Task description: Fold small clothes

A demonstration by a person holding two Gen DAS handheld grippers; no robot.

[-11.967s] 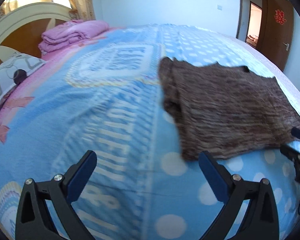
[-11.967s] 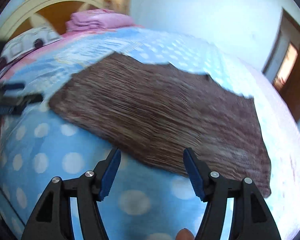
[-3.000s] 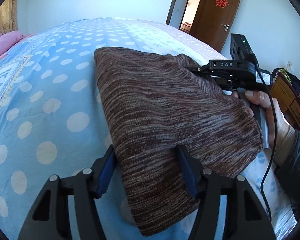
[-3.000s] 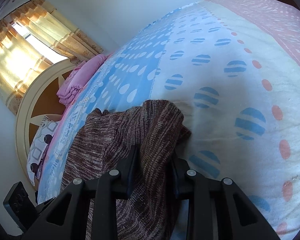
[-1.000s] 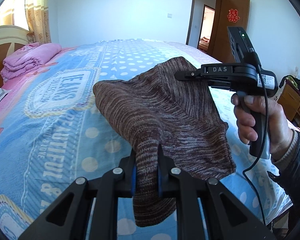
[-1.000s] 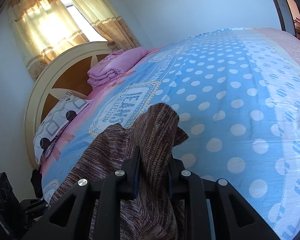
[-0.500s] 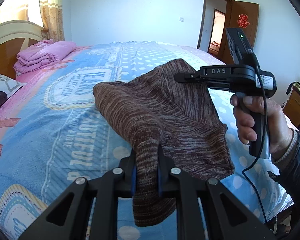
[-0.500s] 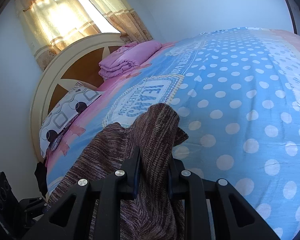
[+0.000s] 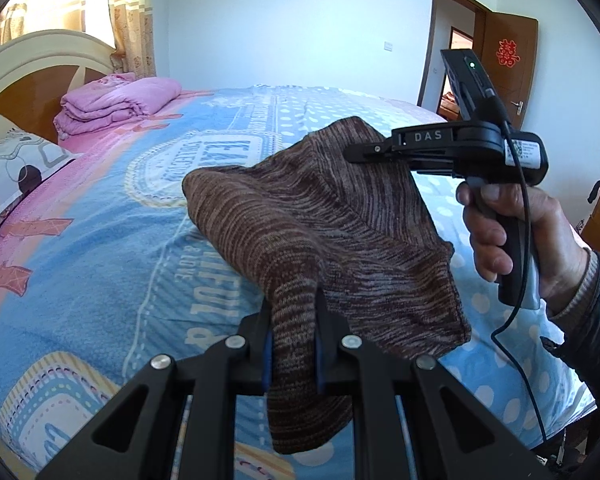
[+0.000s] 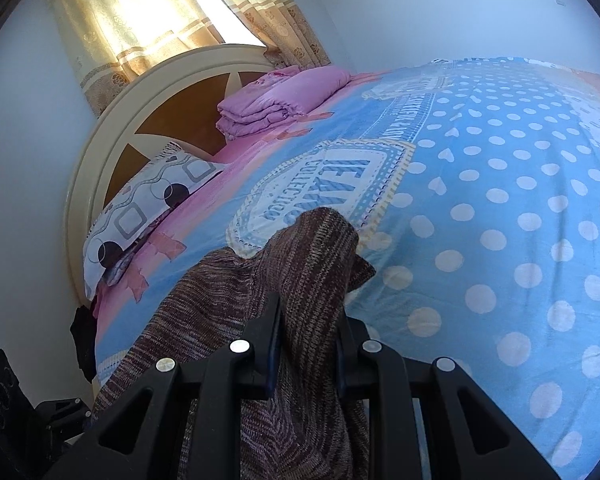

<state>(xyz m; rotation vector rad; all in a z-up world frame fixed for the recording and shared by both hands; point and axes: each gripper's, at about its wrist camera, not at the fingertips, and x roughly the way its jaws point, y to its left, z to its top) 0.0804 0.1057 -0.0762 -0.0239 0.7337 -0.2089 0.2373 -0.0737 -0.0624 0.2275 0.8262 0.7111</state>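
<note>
From the left wrist view, the bed (image 9: 100,248) lies open from 9 to 12 o'clock. The folded pink quilt (image 9: 116,104) and patterned pillow (image 9: 16,172) crowd the headboard (image 9: 28,60) at 10 o'clock. At 2 o'clock the right gripper (image 9: 354,154) and the held brown knitted garment (image 9: 320,216) block passage.

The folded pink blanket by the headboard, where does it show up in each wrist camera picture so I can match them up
Left wrist view: the folded pink blanket sits upper left, on the bed in front of the headboard.
Right wrist view: it lies upper centre, again against the headboard.
Shared landmark: the patterned pillow, below and left of the blanket in both views.
</note>
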